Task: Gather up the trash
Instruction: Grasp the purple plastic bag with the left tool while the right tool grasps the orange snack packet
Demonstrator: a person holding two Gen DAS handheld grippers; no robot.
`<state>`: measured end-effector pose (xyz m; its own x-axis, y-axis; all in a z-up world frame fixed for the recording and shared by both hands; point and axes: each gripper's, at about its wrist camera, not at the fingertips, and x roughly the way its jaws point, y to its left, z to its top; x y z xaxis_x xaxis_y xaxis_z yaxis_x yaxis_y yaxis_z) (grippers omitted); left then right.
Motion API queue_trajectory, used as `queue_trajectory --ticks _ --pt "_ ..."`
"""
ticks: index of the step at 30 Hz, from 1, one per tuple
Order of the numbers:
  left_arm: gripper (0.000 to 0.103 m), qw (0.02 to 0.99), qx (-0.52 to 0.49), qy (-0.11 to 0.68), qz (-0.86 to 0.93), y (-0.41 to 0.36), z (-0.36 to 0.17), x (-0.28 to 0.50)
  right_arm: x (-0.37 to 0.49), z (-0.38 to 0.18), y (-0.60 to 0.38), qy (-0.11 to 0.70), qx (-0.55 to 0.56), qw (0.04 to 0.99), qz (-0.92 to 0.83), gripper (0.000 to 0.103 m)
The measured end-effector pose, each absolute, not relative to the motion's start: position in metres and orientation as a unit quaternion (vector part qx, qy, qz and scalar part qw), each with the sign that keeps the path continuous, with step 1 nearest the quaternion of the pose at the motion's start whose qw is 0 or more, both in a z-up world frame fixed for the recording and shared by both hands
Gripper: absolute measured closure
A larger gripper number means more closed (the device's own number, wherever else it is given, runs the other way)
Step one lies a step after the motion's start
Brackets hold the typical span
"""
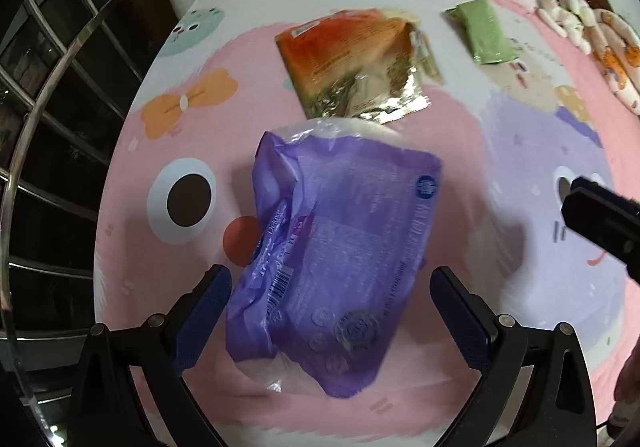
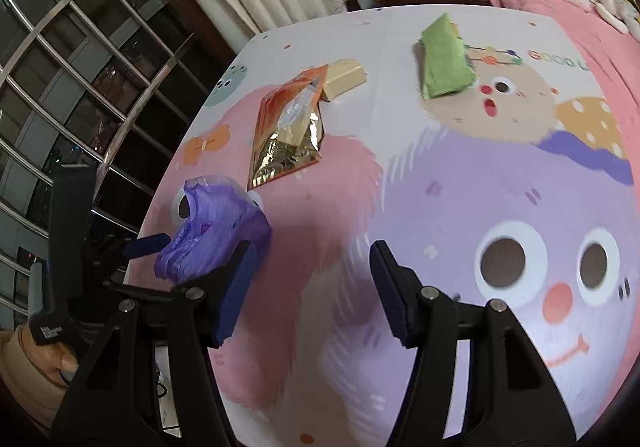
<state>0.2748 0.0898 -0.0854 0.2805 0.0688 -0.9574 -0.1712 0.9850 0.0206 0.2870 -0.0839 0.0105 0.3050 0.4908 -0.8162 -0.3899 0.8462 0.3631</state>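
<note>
Purple wrapper point(image 1: 332, 243) between the spread left claw's point(image 1: 330, 311) fingers.

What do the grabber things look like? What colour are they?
Both grabbers look alike: the left gripper and the right gripper have black angular plastic frames with small silver screws, and dark blue ridged pads on the two fingers. In the right view, the left gripper's black handle has small white lettering, and the hand holding it shows a tan sleeve.
</note>
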Motion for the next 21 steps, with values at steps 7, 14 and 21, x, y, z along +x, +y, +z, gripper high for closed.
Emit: queue_trajectory --ticks 7,14,21 --pt "0.020 0.790 -0.073 0.601 0.097 0.098 -0.092 0.281 0.317 0.004 -0.061 0.522 0.037 0.801 0.292 0.046" --pt "0.065 0.796 -0.093 0.587 0.111 0.104 -0.085 0.282 0.345 0.000 -0.041 0.525 0.029 0.795 0.302 0.038" --pt "0.086 0.806 -0.111 0.566 0.132 0.116 -0.075 0.280 0.372 -0.008 -0.022 0.523 0.018 0.796 0.305 0.034"
